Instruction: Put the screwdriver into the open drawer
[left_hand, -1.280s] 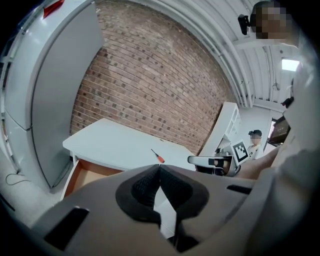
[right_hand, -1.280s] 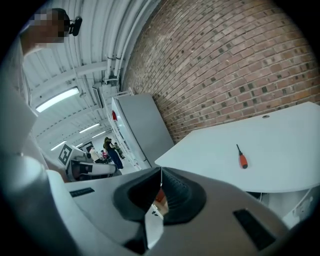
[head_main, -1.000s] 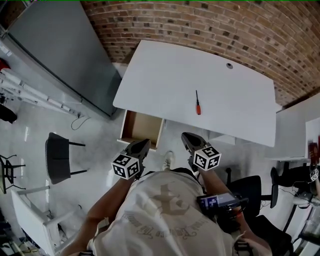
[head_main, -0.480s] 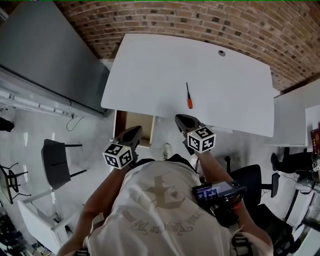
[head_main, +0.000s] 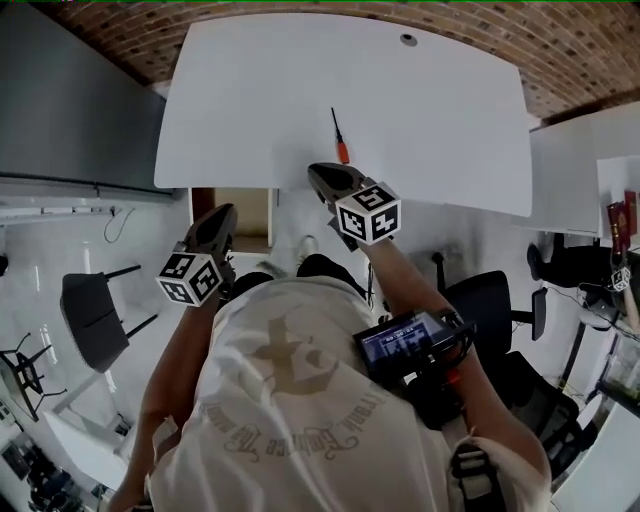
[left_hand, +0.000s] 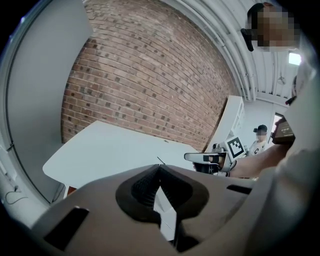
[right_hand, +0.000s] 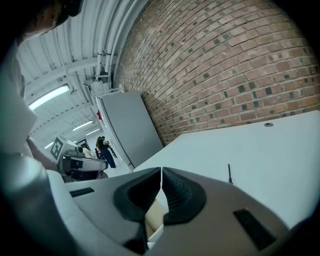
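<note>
The screwdriver (head_main: 339, 141) lies on the surface (head_main: 250, 100), shaft pointing away, just beyond my right hand-held gripper (head_main: 318, 176) (jaws pressed together, empty), with my left hand-held gripper (head_main: 225, 212), likewise closed, farther off.

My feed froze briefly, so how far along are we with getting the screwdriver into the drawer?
Done: the drawer stands open under the front edge of the table. In hand: the right tongs, shut and empty, sit just short of the screwdriver, which lies untouched on the table; the left tongs are shut and empty too. Left: open, grasp, carry, drop it in the drawer.
</note>
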